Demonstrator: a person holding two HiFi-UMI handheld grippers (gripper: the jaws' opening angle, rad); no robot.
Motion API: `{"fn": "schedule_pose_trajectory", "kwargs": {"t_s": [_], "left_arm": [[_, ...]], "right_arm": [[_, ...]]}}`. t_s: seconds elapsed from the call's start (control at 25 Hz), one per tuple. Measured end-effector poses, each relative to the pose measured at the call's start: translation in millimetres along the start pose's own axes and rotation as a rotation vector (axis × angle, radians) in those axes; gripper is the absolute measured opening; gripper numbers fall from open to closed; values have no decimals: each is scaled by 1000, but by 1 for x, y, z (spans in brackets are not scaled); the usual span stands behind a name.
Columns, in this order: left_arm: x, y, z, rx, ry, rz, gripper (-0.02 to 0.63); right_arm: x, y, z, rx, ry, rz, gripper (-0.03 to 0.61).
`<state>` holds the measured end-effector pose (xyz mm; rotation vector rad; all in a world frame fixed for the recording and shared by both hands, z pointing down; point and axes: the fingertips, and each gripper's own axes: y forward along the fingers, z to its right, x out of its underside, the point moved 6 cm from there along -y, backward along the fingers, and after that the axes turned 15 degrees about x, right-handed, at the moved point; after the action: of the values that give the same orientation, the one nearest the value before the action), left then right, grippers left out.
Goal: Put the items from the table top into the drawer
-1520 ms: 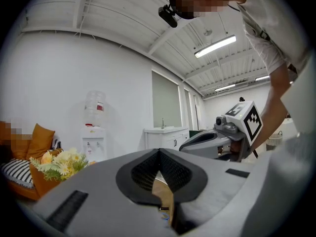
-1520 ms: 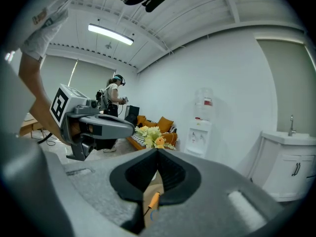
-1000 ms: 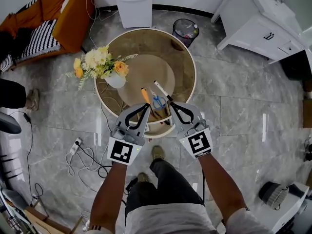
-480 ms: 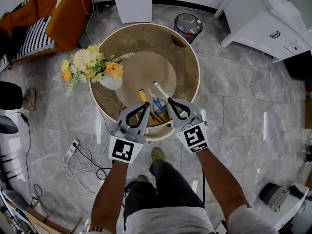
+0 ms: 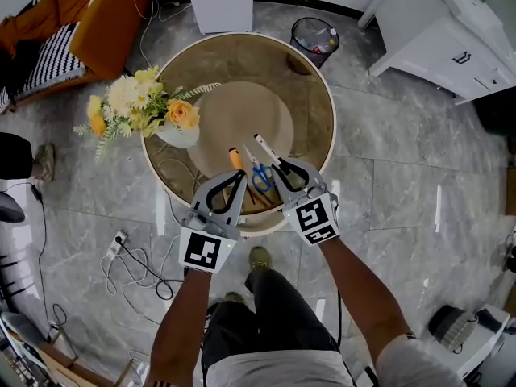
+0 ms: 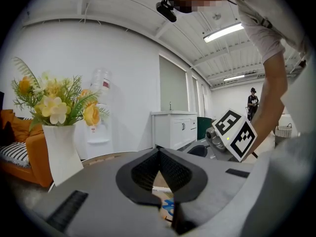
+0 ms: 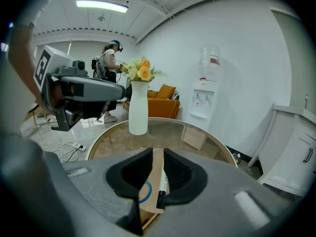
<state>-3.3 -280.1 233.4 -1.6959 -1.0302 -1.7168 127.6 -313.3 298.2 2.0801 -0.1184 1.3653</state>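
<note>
An open wooden drawer [image 5: 270, 202] sticks out of the round glass table [image 5: 310, 95] on the near side. In it lie blue-handled scissors [image 5: 260, 177] and an orange-handled tool [image 5: 235, 157]. My right gripper [image 5: 282, 166] hangs over the drawer with its jaws opening. A white marker [image 7: 162, 184] with a black cap sits between them against the right pad, apart from the left one. The marker's white end [image 5: 266, 147] pokes out past the fingertips. My left gripper [image 5: 239, 176] is shut on nothing above the drawer's left side, and its view shows the scissors [image 6: 169, 206] below.
A white vase of yellow flowers [image 5: 181, 131] stands on the table's left. On the floor are a trash bin [image 5: 314, 39], a white cabinet [image 5: 451, 39], an orange sofa [image 5: 105, 22] and a power strip with cables [image 5: 121, 240]. Another person [image 7: 111, 63] stands far off.
The right gripper's jaws have parted around the white marker. Both grippers have come down closer to the drawer, the right one shifting slightly left.
</note>
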Motion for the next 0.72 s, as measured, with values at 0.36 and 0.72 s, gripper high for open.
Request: {"fn": "schedule_pose_trajectory", "kwargs": {"t_s": [0.36, 0.72], "left_arm": [[16, -6, -1, -21, -6, -5, 0], [31, -9, -3, -35, -28, -17, -1]], "right_arm": [[39, 36, -5, 2, -24, -138, 107], [63, 66, -8, 2, -38, -212, 115]]}}
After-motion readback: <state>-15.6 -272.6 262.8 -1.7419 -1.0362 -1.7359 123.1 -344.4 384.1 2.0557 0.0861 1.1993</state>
